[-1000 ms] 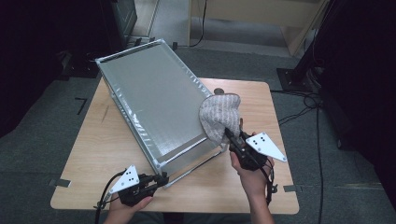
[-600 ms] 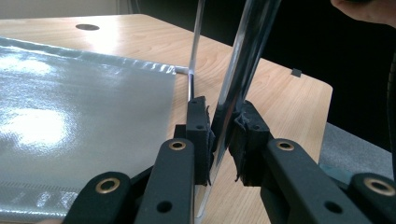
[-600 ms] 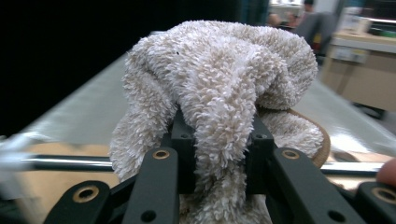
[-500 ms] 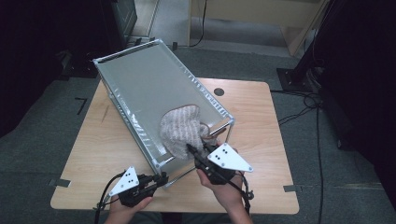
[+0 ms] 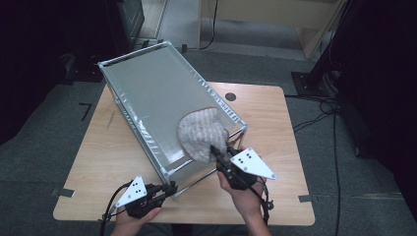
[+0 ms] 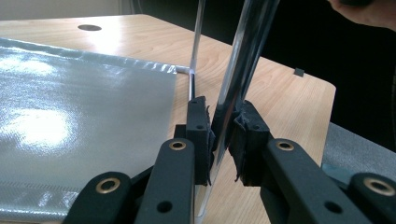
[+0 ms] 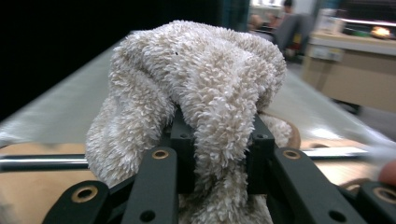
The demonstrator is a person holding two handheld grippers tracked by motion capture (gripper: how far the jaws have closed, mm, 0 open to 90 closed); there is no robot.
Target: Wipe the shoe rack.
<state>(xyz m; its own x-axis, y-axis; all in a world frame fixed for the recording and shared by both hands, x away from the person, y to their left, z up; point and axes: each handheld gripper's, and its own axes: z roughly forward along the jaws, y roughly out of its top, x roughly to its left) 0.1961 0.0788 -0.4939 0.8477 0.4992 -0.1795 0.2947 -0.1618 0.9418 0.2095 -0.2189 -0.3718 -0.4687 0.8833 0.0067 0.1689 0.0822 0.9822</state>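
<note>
1. The right gripper [image 5: 212, 148] had swung in from the right side of the high view toward its centre, carrying the fluffy towel [image 5: 202, 133] with it.
2. A second earlier the towel hung off the rack's right edge; at this moment it lay bunched on the lower end of the grey shelf panel [image 5: 147, 93], just left of the near right corner post.
3. That read as a wiping stroke under way: the towel was dragged across the panel, and most of the sheet above it looked untouched by this pass.
4. The right jaws were clenched on a fold of the towel [image 7: 205, 93]; in the right gripper view the pile spilled over both pads.
5. The left gripper [image 5: 169, 188] had kept its place at the lower left of the high view, jaws grasping the shiny metal rail [image 6: 236, 88] at the rack's near corner, steadying the tilted frame.
6. In the left gripper view the pads [image 6: 200, 126] pinched that rail from both sides.
7. The wooden tabletop [image 5: 275, 128] carried the rack.
8. Hard to make out: the towel hid the patch of panel under it, so I couldn't tell how firmly it pressed down.
9. The rack's far legs sat behind the panel, and the room around was dark.
</note>
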